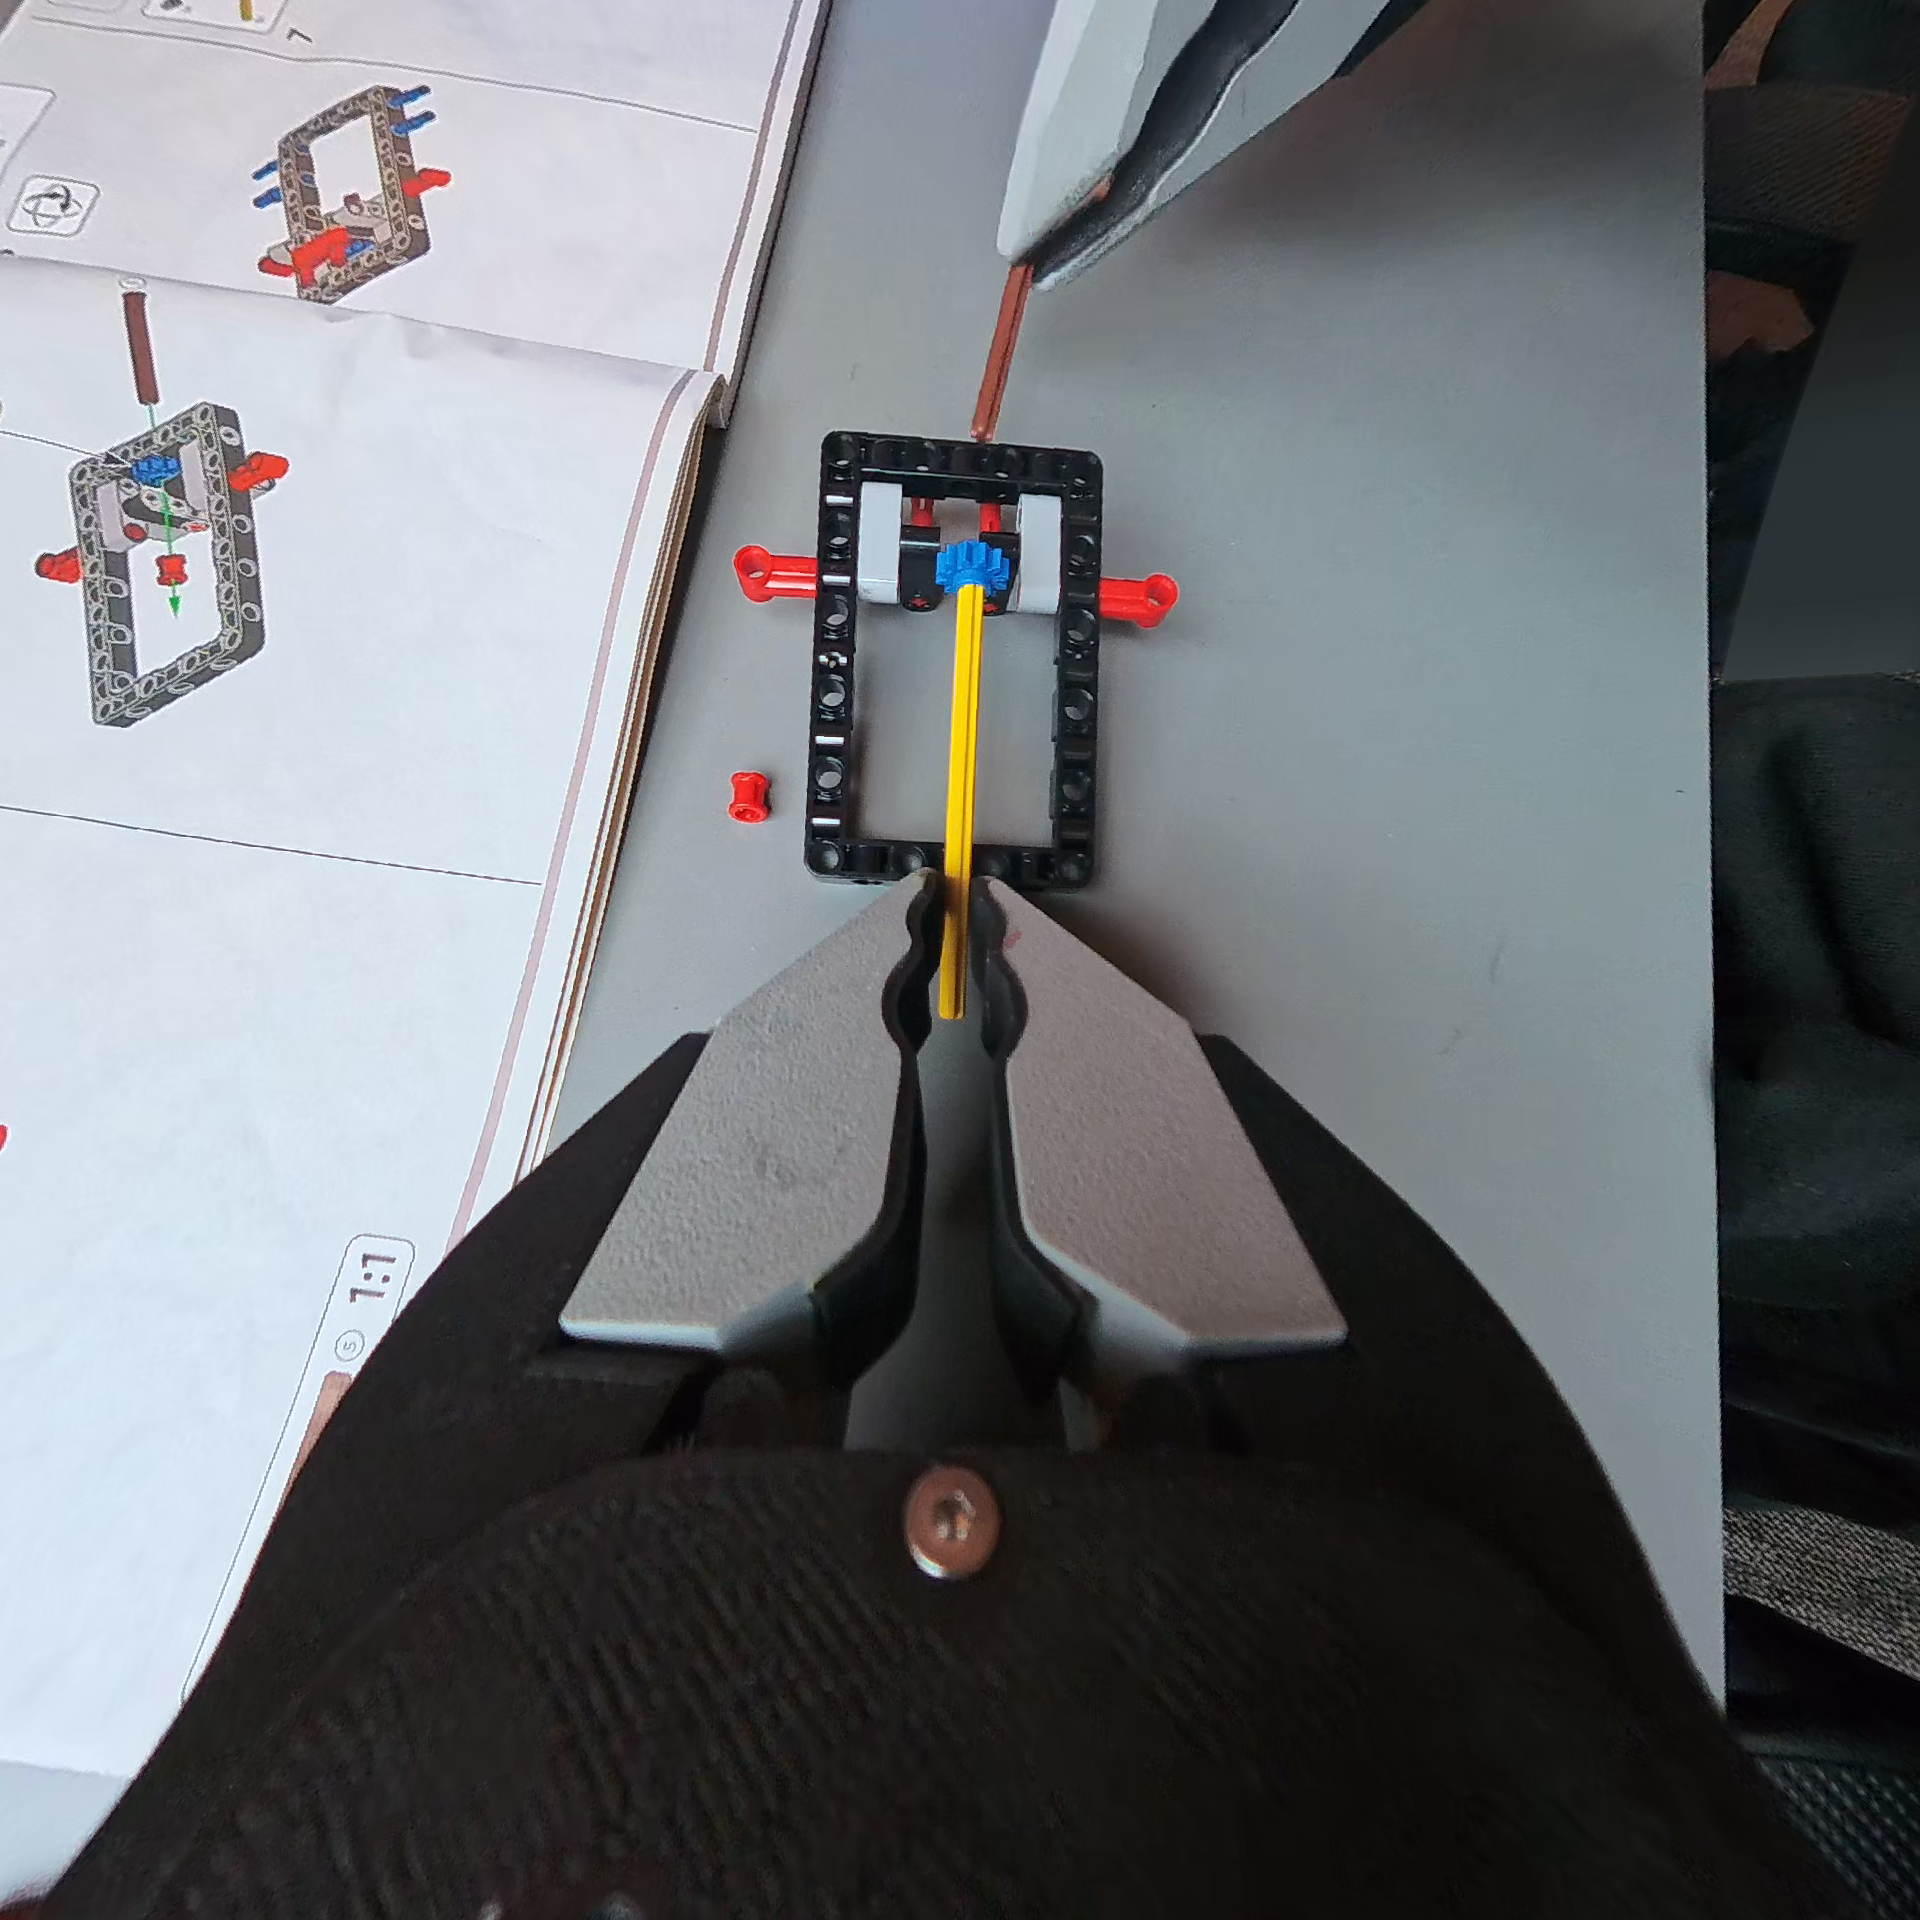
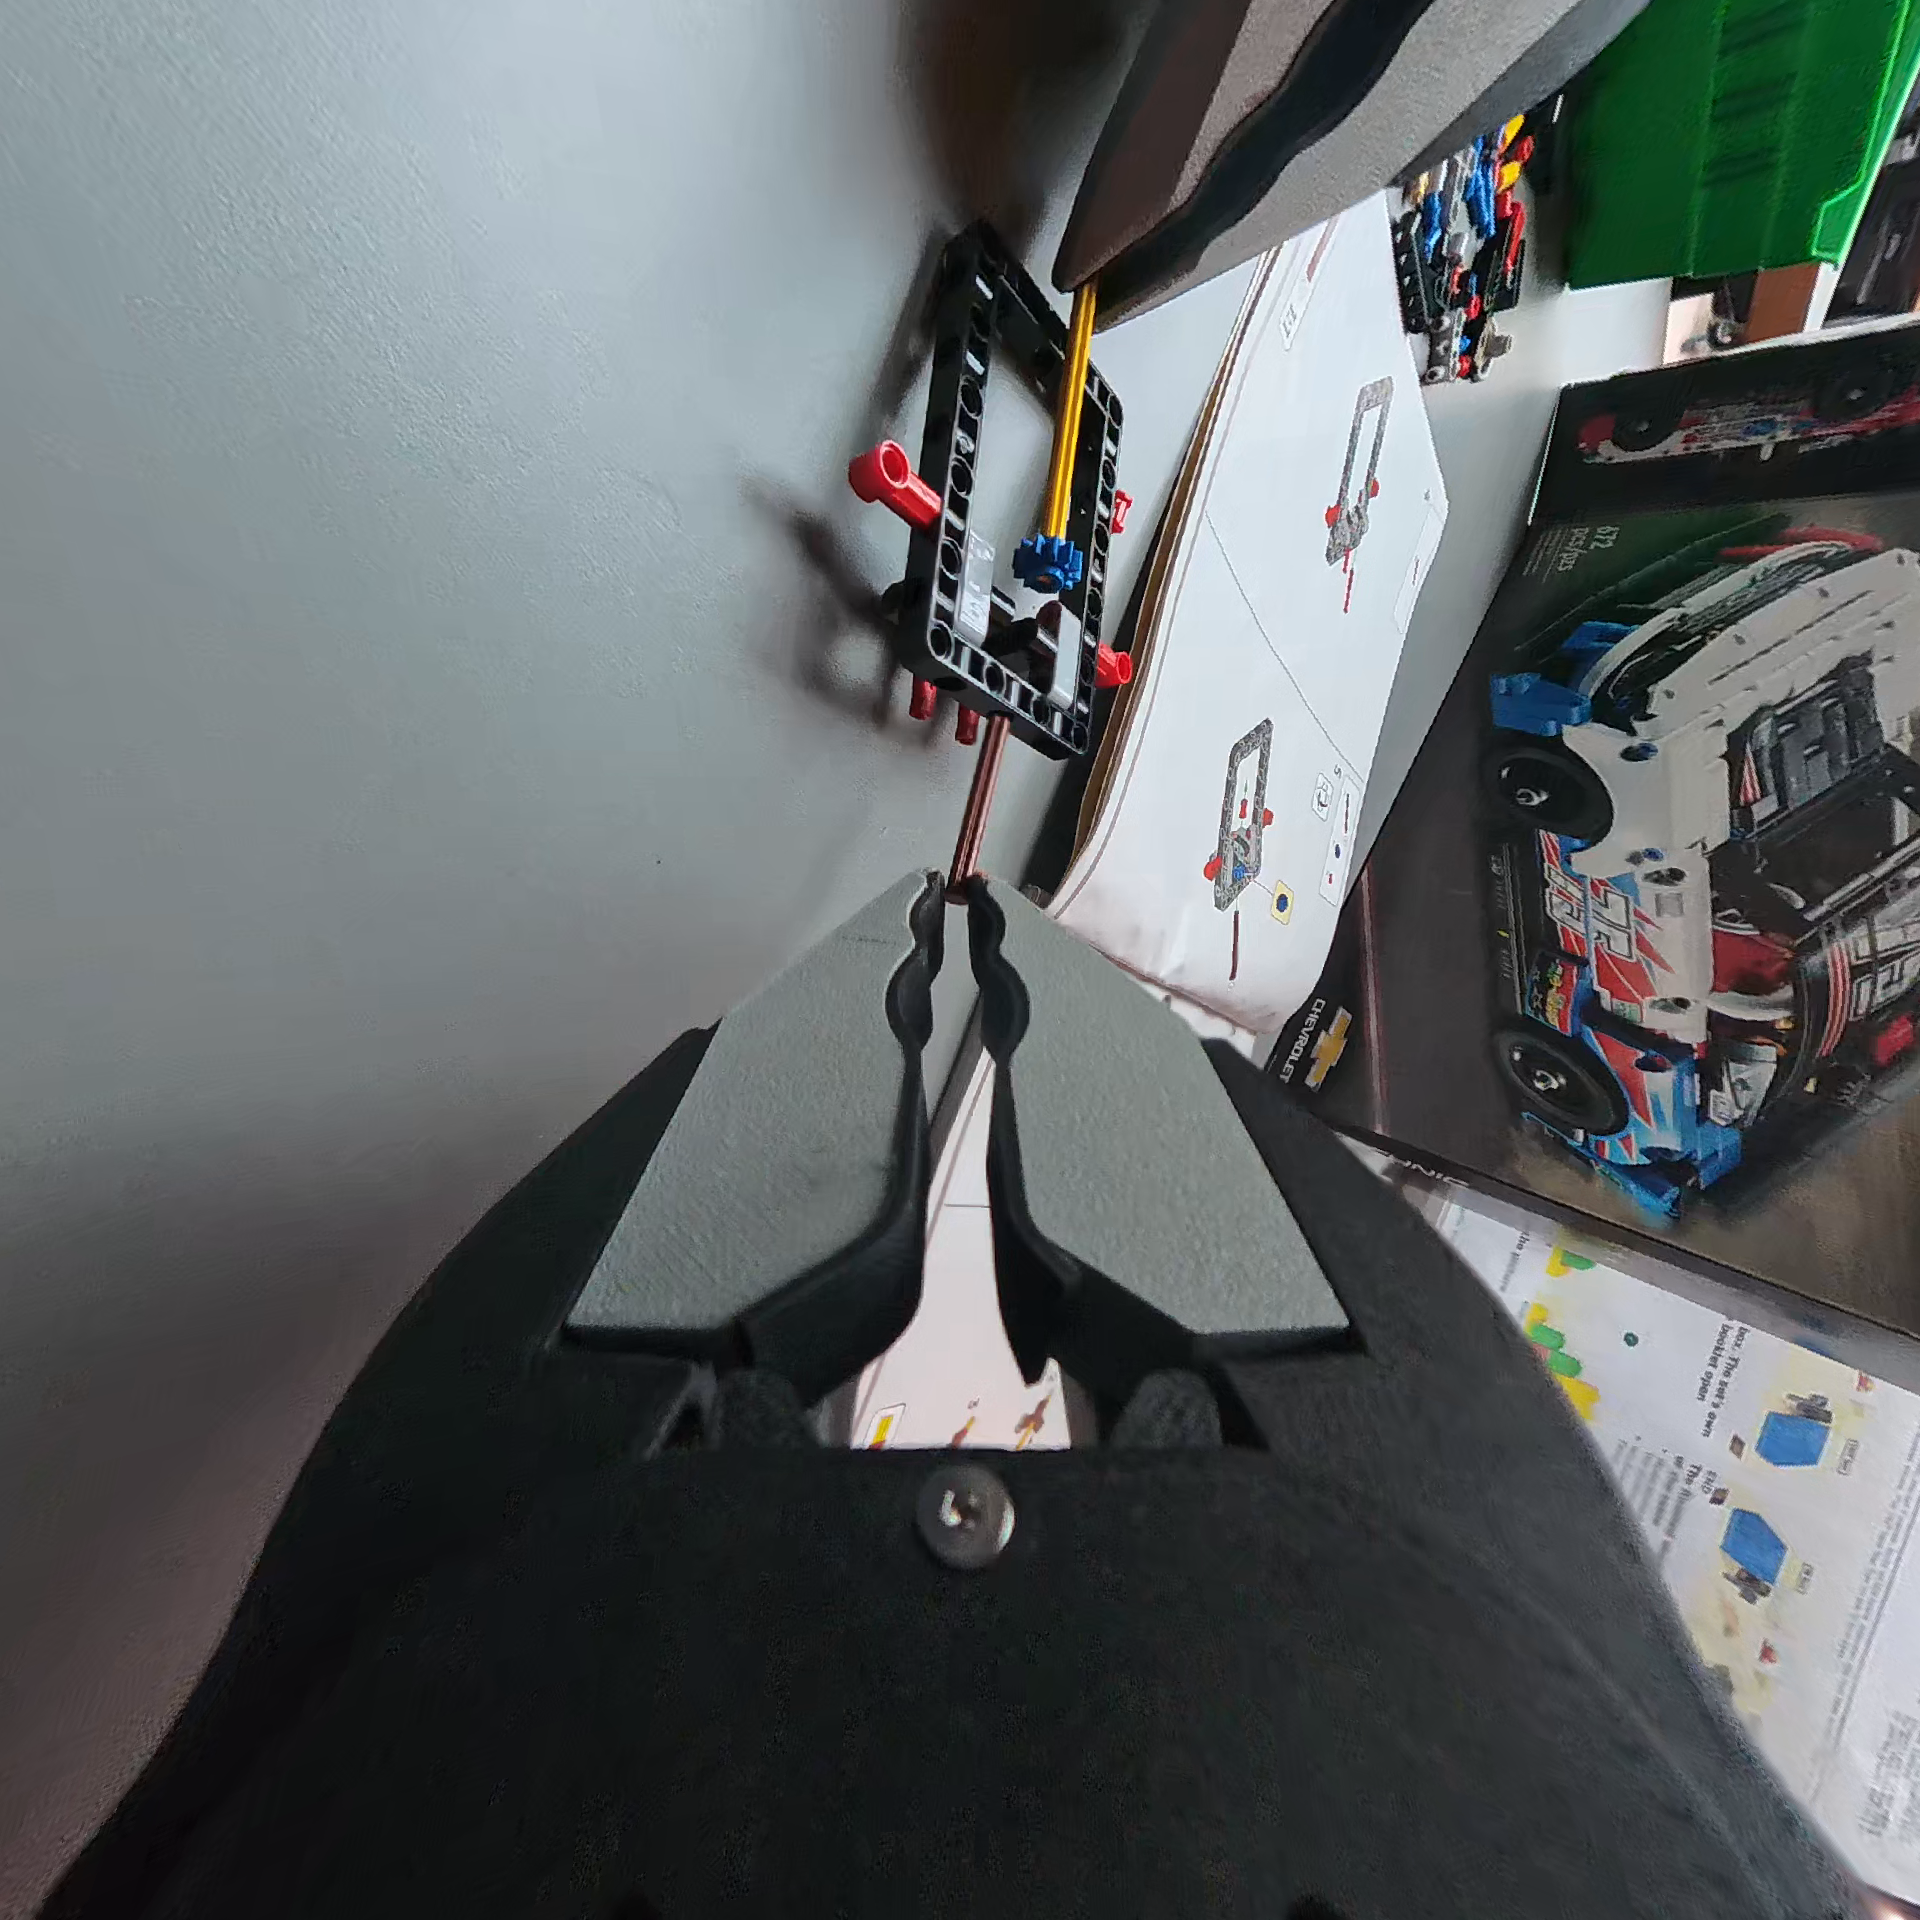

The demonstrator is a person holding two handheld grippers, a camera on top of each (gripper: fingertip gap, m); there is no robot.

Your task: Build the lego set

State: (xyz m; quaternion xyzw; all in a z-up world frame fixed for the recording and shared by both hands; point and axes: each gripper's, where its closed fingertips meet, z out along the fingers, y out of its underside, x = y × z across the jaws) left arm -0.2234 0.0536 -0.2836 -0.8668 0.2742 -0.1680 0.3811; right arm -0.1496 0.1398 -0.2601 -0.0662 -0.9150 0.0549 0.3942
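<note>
A black rectangular frame [image 1: 954, 665] lies flat on the grey table, with red pins sticking out of both long sides and grey and black parts at its far end. My left gripper [image 1: 956, 894] is shut on a yellow axle [image 1: 961, 748] that runs over the frame's near edge to a blue gear [image 1: 971, 566]. My right gripper [image 2: 956, 891] is shut on a brown axle [image 2: 979, 800] whose tip meets the frame's [image 2: 1013, 499] end; in the left wrist view the brown axle [image 1: 1000, 353] comes in from the far side. A loose red bush [image 1: 748, 797] lies left of the frame.
The open instruction booklet [image 1: 312, 623] lies left of the frame. In the right wrist view the set's box [image 2: 1683, 831] lies beyond the booklet, with a pile of loose parts [image 2: 1465, 249] and a green bin [image 2: 1745, 135]. The table edge [image 1: 1709, 935] is to the right. About 12 cm separates my left fingertips from my right. Measured from the fingertips, the loose red bush [image 1: 748, 797] is 4 cm or so from the left gripper and 12 cm from the right. My right wrist view [image 2: 1111, 511] looks at it from another angle.
</note>
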